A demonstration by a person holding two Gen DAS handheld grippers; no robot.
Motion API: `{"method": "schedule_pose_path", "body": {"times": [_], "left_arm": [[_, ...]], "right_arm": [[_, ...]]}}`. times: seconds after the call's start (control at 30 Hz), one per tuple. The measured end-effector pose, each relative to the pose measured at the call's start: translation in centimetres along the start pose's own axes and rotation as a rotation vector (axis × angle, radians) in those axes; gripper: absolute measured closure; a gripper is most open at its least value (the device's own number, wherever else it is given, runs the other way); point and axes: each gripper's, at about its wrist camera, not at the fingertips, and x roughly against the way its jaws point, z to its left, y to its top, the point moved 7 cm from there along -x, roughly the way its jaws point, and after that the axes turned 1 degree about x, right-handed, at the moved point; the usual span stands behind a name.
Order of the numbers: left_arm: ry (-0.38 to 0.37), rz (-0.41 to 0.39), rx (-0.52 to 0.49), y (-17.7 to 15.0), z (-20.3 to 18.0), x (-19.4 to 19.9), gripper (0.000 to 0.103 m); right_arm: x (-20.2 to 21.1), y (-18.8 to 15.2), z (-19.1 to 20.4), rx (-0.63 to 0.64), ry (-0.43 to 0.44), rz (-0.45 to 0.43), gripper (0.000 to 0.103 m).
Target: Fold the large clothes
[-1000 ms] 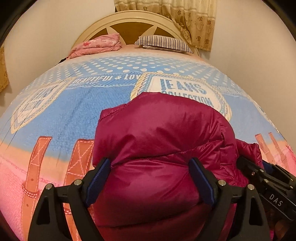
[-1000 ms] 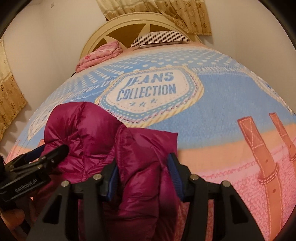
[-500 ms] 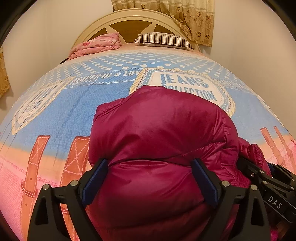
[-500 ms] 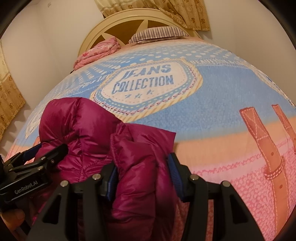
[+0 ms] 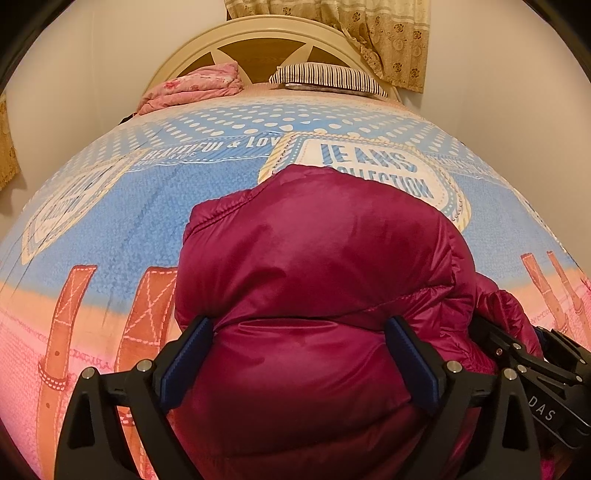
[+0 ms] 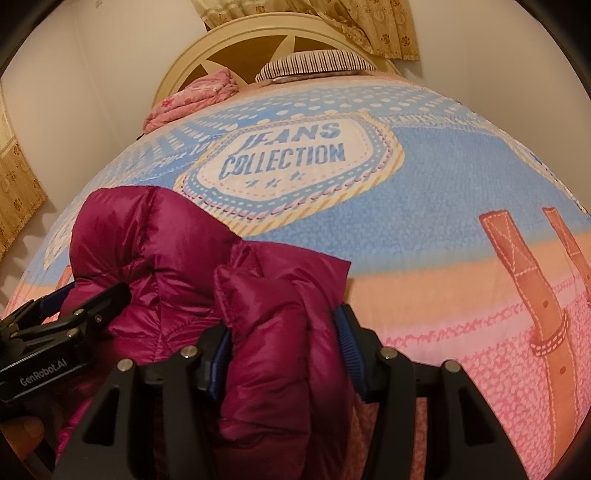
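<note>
A magenta puffer jacket point(image 5: 325, 251) lies bunched on the printed bed blanket point(image 5: 147, 221). In the left wrist view its thick folded bulk fills the space between the fingers of my left gripper point(image 5: 299, 354), whose jaws are opening; the puffy cloth still brushes both blue pads. In the right wrist view my right gripper point(image 6: 284, 350) is shut on a narrower padded fold of the jacket point(image 6: 155, 251), pads pressed into both sides. The grippers sit side by side: the right gripper point(image 5: 513, 325) shows at the left view's right edge, the left gripper point(image 6: 88, 295) at the right view's left edge.
The blanket point(image 6: 424, 184) stretches to a cream headboard point(image 5: 258, 40), with a folded pink quilt point(image 5: 195, 85) and a striped pillow point(image 5: 325, 75) in front of it. A patterned curtain point(image 5: 388, 33) hangs behind. Walls flank the bed. A fingertip point(image 6: 26, 428) shows at the lower left.
My left jaws have spread wider around the jacket's bulk, which now reaches higher over the blanket's badge print. The right gripper keeps the same grip on its fold.
</note>
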Motion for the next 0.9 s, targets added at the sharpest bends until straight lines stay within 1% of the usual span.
{"method": "schedule_pose_path", "body": {"times": [0.6, 0.9], "left_arm": [[0.040, -0.003, -0.026, -0.19, -0.39, -0.01, 0.007], [0.064, -0.008, -0.034, -0.19, -0.64, 0.12, 0.006]], "right_arm": [[-0.15, -0.17, -0.09, 0.010, -0.014, 0.003, 0.048], [0.05, -0.19, 0.12, 0.040, -0.060, -0.005, 0.048]]}}
